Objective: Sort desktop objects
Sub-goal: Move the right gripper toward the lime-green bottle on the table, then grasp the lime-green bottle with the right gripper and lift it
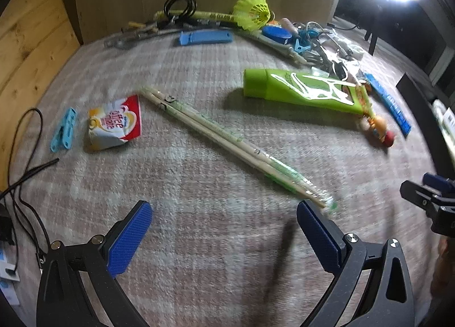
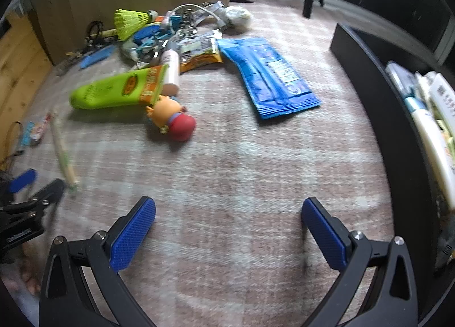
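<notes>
My left gripper [image 1: 224, 213] is open and empty above the checked cloth. Wrapped wooden chopsticks [image 1: 224, 142] lie diagonally ahead, their near end by my right finger [image 1: 315, 230]. A coffee creamer sachet [image 1: 116, 125] and a light blue clip [image 1: 64, 129] lie to the left. A green tube [image 1: 301, 89] lies to the right, also in the right wrist view [image 2: 113, 91]. My right gripper [image 2: 229, 216] is open and empty over bare cloth. Ahead of it lie a small toy figure [image 2: 173, 119] and a blue packet [image 2: 270, 76].
A pile at the back holds a yellow shuttlecock [image 1: 254, 11], a blue case [image 1: 204, 37], cables and clips [image 2: 170, 31]. A black bin [image 2: 398, 128] with packets stands on the right. A black cable [image 1: 20, 156] trails off the left edge.
</notes>
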